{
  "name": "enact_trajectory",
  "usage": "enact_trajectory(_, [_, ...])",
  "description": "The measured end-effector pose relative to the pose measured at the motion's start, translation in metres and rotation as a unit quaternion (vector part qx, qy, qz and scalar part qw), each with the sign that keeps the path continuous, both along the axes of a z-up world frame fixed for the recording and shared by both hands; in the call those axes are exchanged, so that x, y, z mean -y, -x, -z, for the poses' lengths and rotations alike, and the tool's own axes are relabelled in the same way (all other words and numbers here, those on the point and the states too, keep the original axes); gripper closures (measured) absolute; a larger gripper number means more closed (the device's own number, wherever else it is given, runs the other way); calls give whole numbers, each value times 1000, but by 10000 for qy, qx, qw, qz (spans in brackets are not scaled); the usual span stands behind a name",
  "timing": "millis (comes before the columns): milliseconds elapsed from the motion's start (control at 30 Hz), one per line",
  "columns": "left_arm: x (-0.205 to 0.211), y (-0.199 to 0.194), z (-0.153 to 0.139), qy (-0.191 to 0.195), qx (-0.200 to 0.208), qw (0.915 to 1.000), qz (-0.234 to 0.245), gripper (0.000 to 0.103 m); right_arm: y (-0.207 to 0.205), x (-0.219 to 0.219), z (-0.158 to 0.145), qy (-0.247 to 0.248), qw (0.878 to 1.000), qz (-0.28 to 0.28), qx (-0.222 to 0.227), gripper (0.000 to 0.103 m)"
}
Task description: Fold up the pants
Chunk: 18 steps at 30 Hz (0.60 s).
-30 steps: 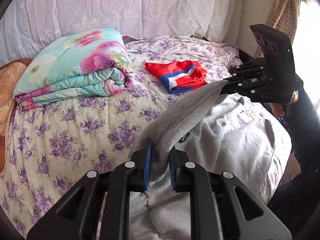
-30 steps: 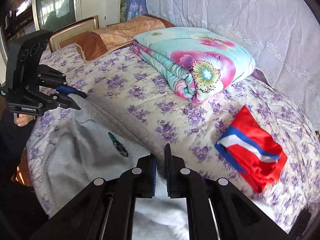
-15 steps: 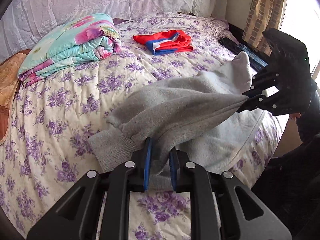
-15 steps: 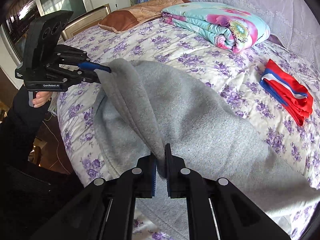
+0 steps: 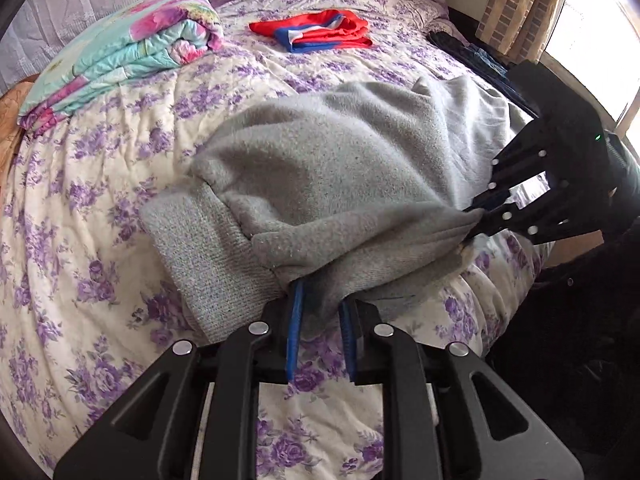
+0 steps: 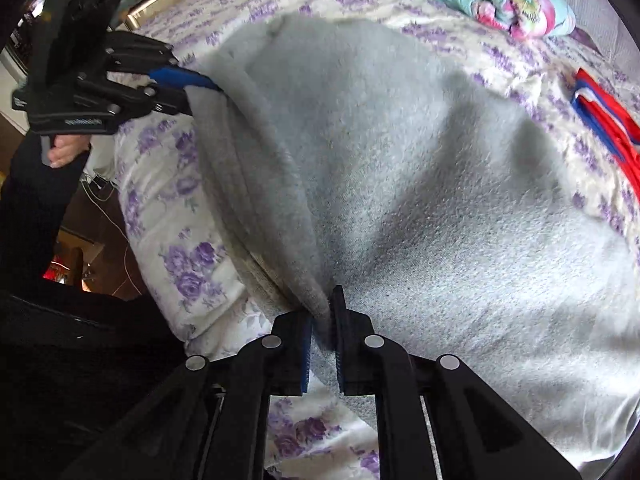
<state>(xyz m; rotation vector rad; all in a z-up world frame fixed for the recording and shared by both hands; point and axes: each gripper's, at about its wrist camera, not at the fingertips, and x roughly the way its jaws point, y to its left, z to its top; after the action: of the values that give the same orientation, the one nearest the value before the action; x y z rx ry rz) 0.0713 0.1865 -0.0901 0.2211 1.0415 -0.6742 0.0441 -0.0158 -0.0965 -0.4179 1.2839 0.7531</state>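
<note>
The grey fleece pants point(image 5: 340, 168) lie spread over the near edge of the flowered bed point(image 5: 100, 184), with a ribbed cuff point(image 5: 208, 256) at the left. My left gripper point(image 5: 320, 300) is shut on the pants' edge near that cuff. My right gripper point(image 6: 323, 312) is shut on the same edge farther along; it also shows in the left wrist view point(image 5: 480, 216). The left gripper shows in the right wrist view point(image 6: 188, 84), pinching the fabric. The edge is stretched between both, low over the bed point(image 6: 168, 208).
A folded floral quilt point(image 5: 120, 44) lies at the far left of the bed. A folded red, white and blue garment point(image 5: 316, 32) lies at the far side. A curtain point(image 5: 516, 4) and window are at the right. The bed's edge drops to the floor point(image 6: 88, 248).
Both grippers have carried the pants' edge back toward the near bed edge and lower. The grey fabric now lies spread over the bed instead of hanging lifted.
</note>
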Motion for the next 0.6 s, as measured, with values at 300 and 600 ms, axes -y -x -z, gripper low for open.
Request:
enact_trajectory(300, [-29, 36, -48, 912, 403, 9947, -263, 23, 5, 1, -2, -165, 9997, 169, 83, 90])
enact_trajectory(600, [25, 0, -71, 1476, 71, 9775, -1507, 23, 14, 16, -2, -605, 9968, 412, 312, 90])
